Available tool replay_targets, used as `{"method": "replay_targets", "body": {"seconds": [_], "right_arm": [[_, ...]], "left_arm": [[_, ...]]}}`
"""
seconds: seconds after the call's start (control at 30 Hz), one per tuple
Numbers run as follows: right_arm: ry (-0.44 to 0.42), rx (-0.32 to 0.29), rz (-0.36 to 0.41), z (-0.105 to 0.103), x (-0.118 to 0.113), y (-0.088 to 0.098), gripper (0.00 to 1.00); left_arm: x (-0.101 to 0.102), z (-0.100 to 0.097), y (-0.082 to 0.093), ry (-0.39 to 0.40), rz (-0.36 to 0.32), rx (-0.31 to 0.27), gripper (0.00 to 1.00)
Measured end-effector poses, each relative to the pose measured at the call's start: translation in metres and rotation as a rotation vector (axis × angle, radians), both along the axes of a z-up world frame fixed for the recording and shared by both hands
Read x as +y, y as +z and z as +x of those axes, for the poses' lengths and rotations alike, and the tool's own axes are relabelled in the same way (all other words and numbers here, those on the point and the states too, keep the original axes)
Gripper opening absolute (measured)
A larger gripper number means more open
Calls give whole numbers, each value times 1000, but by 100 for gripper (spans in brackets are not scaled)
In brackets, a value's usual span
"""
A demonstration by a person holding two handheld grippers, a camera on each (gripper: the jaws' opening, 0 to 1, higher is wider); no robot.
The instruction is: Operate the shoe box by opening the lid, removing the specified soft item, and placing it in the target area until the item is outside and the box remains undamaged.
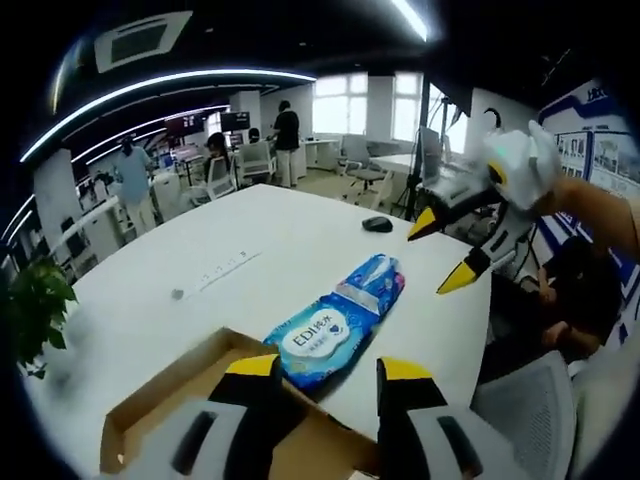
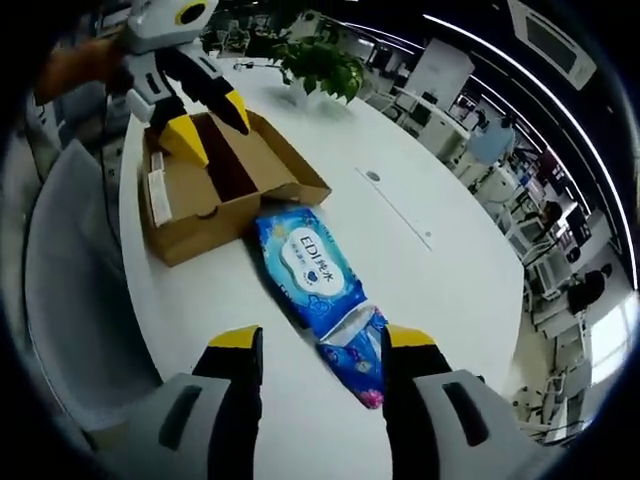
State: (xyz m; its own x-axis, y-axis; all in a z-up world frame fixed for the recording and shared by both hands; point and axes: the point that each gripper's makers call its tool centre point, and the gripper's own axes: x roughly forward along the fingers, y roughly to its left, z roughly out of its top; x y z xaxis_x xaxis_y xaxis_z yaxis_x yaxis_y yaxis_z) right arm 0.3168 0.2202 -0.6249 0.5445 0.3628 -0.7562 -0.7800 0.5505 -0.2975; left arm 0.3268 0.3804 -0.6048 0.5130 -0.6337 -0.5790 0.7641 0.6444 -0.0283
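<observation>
**Ana:** Shoe box first, left gripper view: the brown cardboard shoe box [image 1: 165,405] sits open at the bottom of the picture, on the white round worktop [image 1: 230,270], with the left tongs [image 1: 325,370] right above its near edge.

**Ben:** And those left tongs, black jaws with yellow tips, stand apart with nothing between them. Just past the box lies the soft item, a blue plastic pack of wet wipes [image 1: 335,325] with a white label, flat on the worktop and outside the box, one end close by the box's rim.

**Ana:** Off to the right, the right tongs [image 1: 448,255] hang in the air above the worktop's edge, yellow tips spread, gripping nothing. A small dark object [image 1: 377,224] rests further back on the worktop, and people stand among desks in the office behind.

**Ben:** A green potted plant [image 1: 35,310] shows at the left edge.

**Ana:** Over to the right gripper view! The right tongs [image 2: 325,345] rise from the bottom, jaws parted, empty, either side of the pack's near end as seen from here.

**Ben:** The wipes pack [image 2: 315,275] stretches from there up to the shoe box [image 2: 220,190], its far end by the box's front corner. Box open, inside looks bare.

**Ana:** The left tongs [image 2: 205,120] hover over the box, tips apart. The plant [image 2: 320,65] stands beyond, a grey chair [image 2: 70,300] at left.
</observation>
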Motion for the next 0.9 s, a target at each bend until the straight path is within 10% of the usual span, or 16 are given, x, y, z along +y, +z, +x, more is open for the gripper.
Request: {"method": "replay_targets", "body": {"seconds": [0.9], "right_arm": [[211, 48, 49, -18, 100, 6, 49]], "left_arm": [[124, -14, -15, 244, 52, -7, 41]]}}
